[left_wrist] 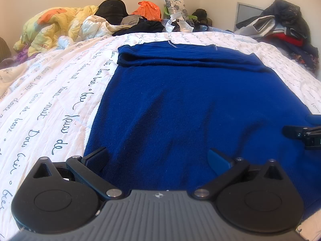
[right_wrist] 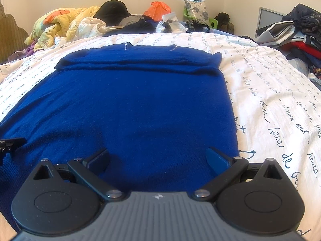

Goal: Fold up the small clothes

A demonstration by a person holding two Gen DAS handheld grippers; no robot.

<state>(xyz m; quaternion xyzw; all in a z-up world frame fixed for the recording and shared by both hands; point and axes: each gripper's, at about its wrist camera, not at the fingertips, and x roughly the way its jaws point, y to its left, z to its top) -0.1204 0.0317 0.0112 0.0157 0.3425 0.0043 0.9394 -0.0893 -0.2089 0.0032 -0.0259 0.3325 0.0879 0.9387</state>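
Note:
A dark blue knit sweater (left_wrist: 190, 100) (right_wrist: 130, 104) lies flat on the bed, its sleeves folded across the chest near the collar at the far end. My left gripper (left_wrist: 158, 160) hovers open over the near left part of the hem, fingers wide apart with only cloth beneath. My right gripper (right_wrist: 158, 159) stands open over the near right part of the hem. The right gripper's tip (left_wrist: 301, 134) shows at the right edge of the left wrist view. The left gripper's tip (right_wrist: 10, 143) shows at the left edge of the right wrist view.
The sweater rests on a white quilt with dark script (left_wrist: 50, 100) (right_wrist: 280, 100). A yellow blanket (left_wrist: 56, 24), black bag (left_wrist: 112, 10), orange bag (left_wrist: 148, 9) and loose clothes crowd the far end. More clothes are piled at the right (left_wrist: 280, 28).

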